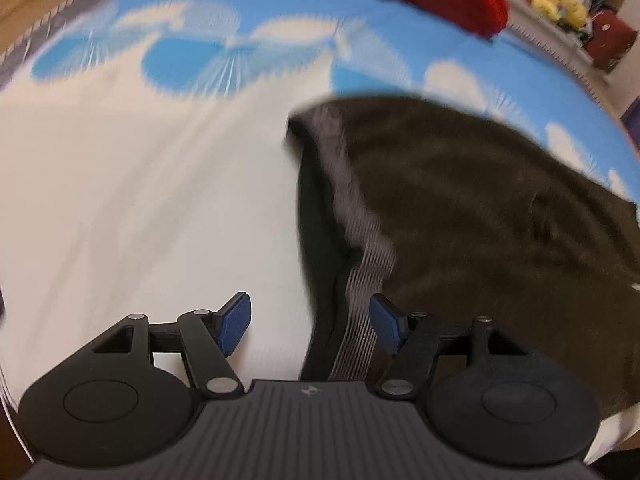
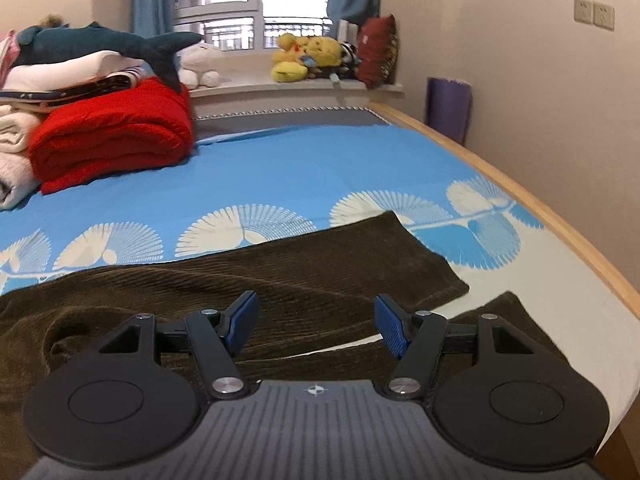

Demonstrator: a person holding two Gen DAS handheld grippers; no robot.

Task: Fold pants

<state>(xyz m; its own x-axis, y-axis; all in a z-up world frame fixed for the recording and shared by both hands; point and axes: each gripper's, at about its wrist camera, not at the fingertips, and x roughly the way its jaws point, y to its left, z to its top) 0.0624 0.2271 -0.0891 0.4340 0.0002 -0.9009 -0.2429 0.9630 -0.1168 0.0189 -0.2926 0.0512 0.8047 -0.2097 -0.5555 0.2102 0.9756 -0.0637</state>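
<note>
Left gripper [image 1: 310, 322] hung over the bed [image 1: 140, 208] with its jaws apart and nothing pinched, the blue pads [image 1: 236, 326] clear of the cloth; the waistband [image 1: 360, 256] of the pants [image 1: 480, 220] lay just below and between them, so the gripper looked released rather than grasping. That view was smeared, which suggests a hand on the move. Right gripper [image 2: 316, 326] was likewise spread and empty, hovering above the brown corduroy pants [image 2: 280, 272], which lay flat across the near, white part of the sheet [image 2: 280, 168], legs running toward the wooden bed edge [image 2: 520, 196], the two cuffs a little apart. Spread out flat like that, the pants seemed laid ready for a fold, with one gripper at each end, probably to bring waist and cuffs together. A red blanket [image 2: 116, 136] and stacked bedding [image 2: 24, 132] sat well apart at the far corner, out of the folding space, with plush toys [image 2: 304, 58] on the sill
</note>
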